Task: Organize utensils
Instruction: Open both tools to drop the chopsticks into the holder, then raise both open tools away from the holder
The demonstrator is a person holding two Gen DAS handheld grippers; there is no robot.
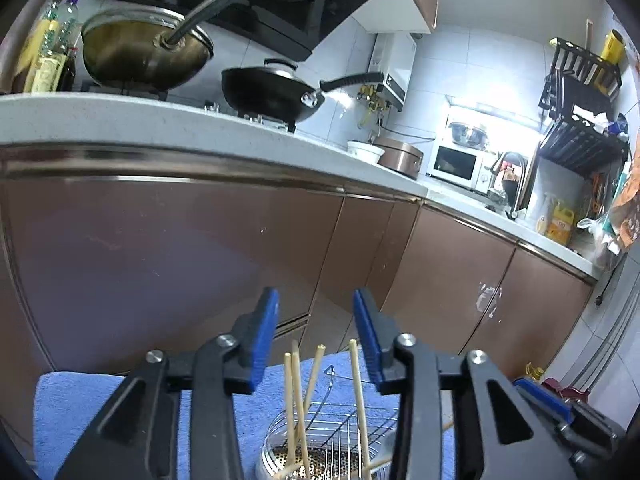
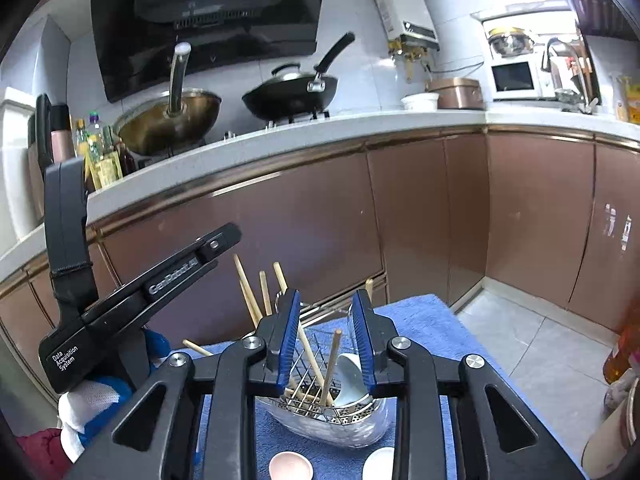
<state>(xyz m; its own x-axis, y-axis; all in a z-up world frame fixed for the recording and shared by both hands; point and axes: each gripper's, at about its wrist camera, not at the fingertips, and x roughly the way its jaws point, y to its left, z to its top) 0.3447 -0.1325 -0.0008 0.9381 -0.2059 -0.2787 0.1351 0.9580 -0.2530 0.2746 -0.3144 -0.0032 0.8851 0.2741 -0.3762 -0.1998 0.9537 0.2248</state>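
Note:
A clear utensil holder with a wire rack insert stands on a blue towel. Several wooden chopsticks stand in it, and a white spoon leans in its right part. The holder also shows low in the left wrist view with chopsticks sticking up. My left gripper is open and empty above the holder. My right gripper is open and empty, just above and in front of the holder. The left gripper's body shows at the left of the right wrist view.
A pink spoon and a white spoon lie on the towel near the front edge. Brown cabinet doors stand behind the towel. The counter above carries two woks, bottles and a microwave. Tiled floor lies at the right.

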